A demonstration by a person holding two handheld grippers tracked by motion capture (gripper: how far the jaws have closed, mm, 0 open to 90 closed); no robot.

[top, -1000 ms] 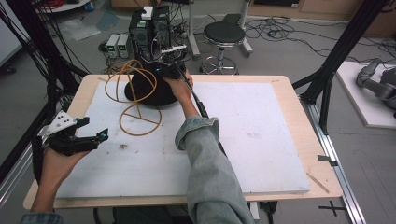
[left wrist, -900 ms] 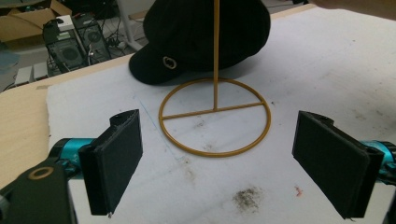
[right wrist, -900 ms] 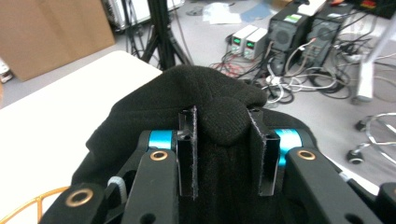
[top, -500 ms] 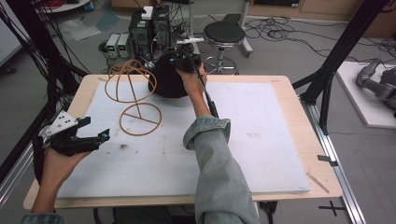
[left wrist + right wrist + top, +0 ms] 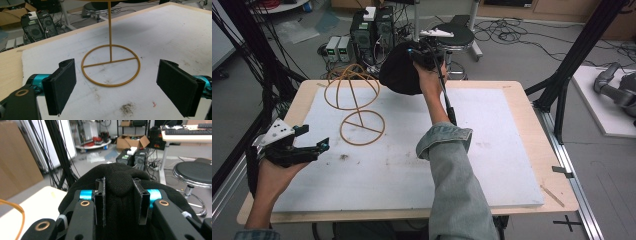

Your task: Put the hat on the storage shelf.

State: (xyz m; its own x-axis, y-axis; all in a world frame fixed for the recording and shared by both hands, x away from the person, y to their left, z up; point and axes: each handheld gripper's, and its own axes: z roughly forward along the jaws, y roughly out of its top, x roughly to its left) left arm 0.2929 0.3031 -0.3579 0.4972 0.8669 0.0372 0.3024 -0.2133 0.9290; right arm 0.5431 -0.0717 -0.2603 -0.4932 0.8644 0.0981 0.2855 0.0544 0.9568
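Note:
A golden wire stand rests on the white mat, its ring base [image 5: 362, 128] near me and its bare dome top [image 5: 350, 88] leaning toward the far left. In the left gripper view the ring base [image 5: 111, 65] and its upright rod lie just ahead. A black knit hat [image 5: 400, 72] hangs in the air over the table's far edge, to the right of the dome. My right gripper [image 5: 418, 54] is shut on a fold of the hat [image 5: 120, 182]. My left gripper [image 5: 313, 138] hovers open by the left edge, nothing between its pads [image 5: 62, 87].
The white mat [image 5: 492, 150] covers most of the wooden table [image 5: 522, 95]. Computer cases [image 5: 372, 30] and a black stool [image 5: 457, 34] stand on the floor beyond the far edge. Black frame posts [image 5: 572, 65] rise at both sides.
The right gripper has lifted the black hat off the stand's dome, up and toward the far right. The dome now stands bare. The left gripper has stayed put.

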